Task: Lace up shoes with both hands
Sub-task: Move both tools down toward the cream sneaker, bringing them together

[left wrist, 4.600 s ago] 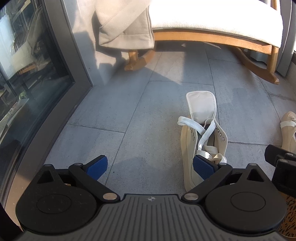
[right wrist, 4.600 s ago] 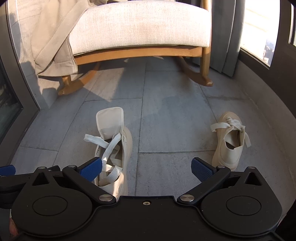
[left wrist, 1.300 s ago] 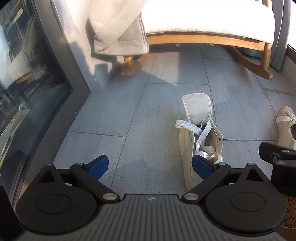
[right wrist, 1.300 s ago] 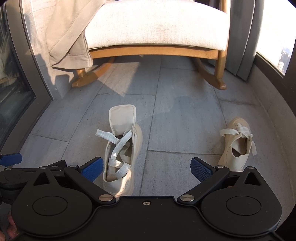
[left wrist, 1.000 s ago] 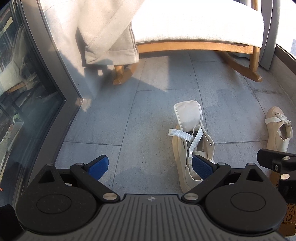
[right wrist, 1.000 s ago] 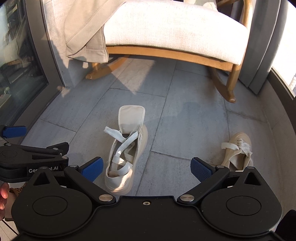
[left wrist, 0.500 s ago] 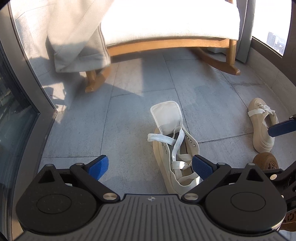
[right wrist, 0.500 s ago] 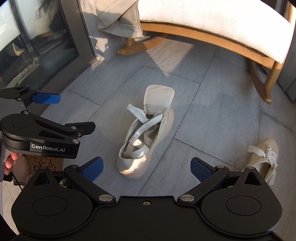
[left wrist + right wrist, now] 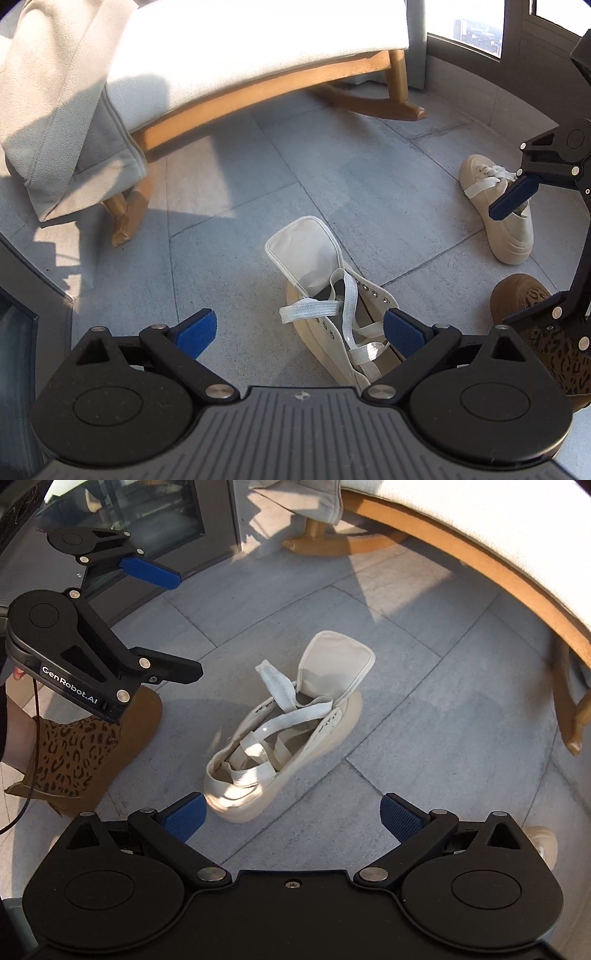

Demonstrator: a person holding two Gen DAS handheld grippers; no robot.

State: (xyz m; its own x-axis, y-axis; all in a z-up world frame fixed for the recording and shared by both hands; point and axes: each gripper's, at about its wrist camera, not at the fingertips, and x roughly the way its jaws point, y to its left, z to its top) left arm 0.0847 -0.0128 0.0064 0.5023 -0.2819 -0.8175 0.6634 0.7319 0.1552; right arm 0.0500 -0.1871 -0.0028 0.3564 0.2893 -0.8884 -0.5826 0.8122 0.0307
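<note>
A cream high-top shoe stands on the grey tiles with its tongue flipped forward and its wide white lace loosely crossed and slack. My left gripper is open and empty, with the shoe's heel end just beyond its right pad. From the right wrist view the same shoe lies ahead, toe towards me. My right gripper is open too, its left pad close to the toe. The left gripper hangs open at the upper left, apart from the shoe.
A second cream shoe lies to the right, partly behind the right gripper's finger. A person's foot in a brown leopard-print slipper stands beside the high-top. A wooden rocking chair with a draped blanket sits behind, and a glass door is on the left.
Both grippers have swung inward toward the high-top shoe, so each now shows in the other's view. The shoe sits more central and closer. Both stay open.
</note>
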